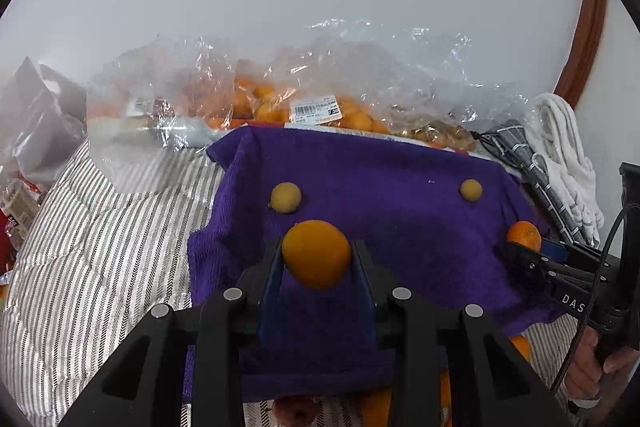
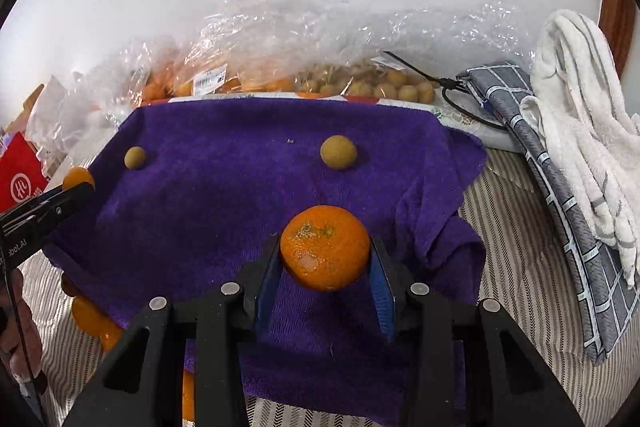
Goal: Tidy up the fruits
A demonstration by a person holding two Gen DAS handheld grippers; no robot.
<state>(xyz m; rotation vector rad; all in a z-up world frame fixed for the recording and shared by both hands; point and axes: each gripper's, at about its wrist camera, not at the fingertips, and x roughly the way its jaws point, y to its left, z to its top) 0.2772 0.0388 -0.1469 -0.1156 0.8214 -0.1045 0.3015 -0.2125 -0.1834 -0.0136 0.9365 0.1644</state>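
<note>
Both claws over a purple towel (image 1: 400, 187) spread on a striped bedcover (image 1: 100, 247).

Left claw (image 1: 316, 259): closed on a smooth orange (image 1: 316, 253), held between the blue pads just above the near part of the towel. Right claw (image 2: 326, 259): closed on a scarred mandarin (image 2: 325, 253), carried over the towel's right half; in the left view this claw sits at the towel's right edge.

Step in hand, as judged: setting each citrus down on the towel in a group of its own. To do it well, lower each fruit until it touches the pile before the jaws part, since a round fruit dropped from a height would likely roll; place it apart from the small fruits so the kinds stay sorted. A light grip should do; the peel looks soft.

Count:
- small tan round fruits, perhaps longans, on the towel: two, one left (image 2: 135, 157) and one right (image 2: 338, 151), well apart.
- citrus held: two.
- loose oranges (image 2: 90, 315) at the towel's near-left edge: at least two, partly hidden.
- clear plastic bags (image 2: 280, 47) behind the towel: number uncertain; they hold many orange and tan fruits.
- folded cloths at right: one grey checked (image 2: 560, 187), one white (image 2: 580, 107).
</note>
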